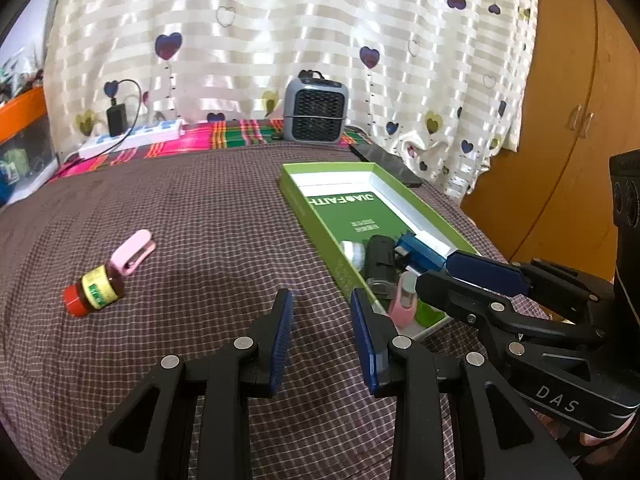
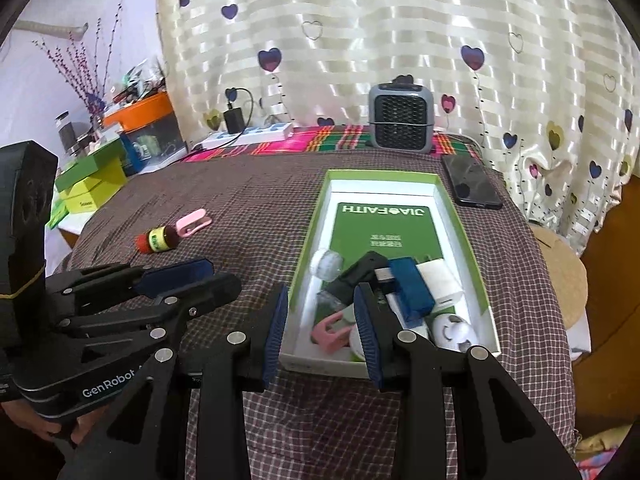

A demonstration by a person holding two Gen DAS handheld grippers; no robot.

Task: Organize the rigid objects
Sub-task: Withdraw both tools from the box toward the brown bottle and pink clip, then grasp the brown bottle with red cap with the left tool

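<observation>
In the right wrist view, the shallow green cardboard box with white inner walls (image 2: 460, 216) lies at centre frame on the brown checked cloth of the tabletop (image 2: 240, 200). Its near end is crowded: a blue rectangular block (image 2: 412, 288), a black plastic piece (image 2: 356, 272), a white block (image 2: 440, 280), a round clear cap (image 2: 326, 264), a white round piece (image 2: 456, 332) and a pink clip (image 2: 332, 332). Outside it, left of centre, a small brown bottle with a red cap and yellow label (image 2: 158, 240) lies on its side, touching a second pink clip (image 2: 194, 220). My right claw (image 2: 322, 328) hangs over the box's near left corner, jaws partly apart and empty. My left claw (image 1: 322, 336) points down at bare cloth just left of the box (image 1: 304, 200), jaws likewise apart, holding nothing.
</observation>
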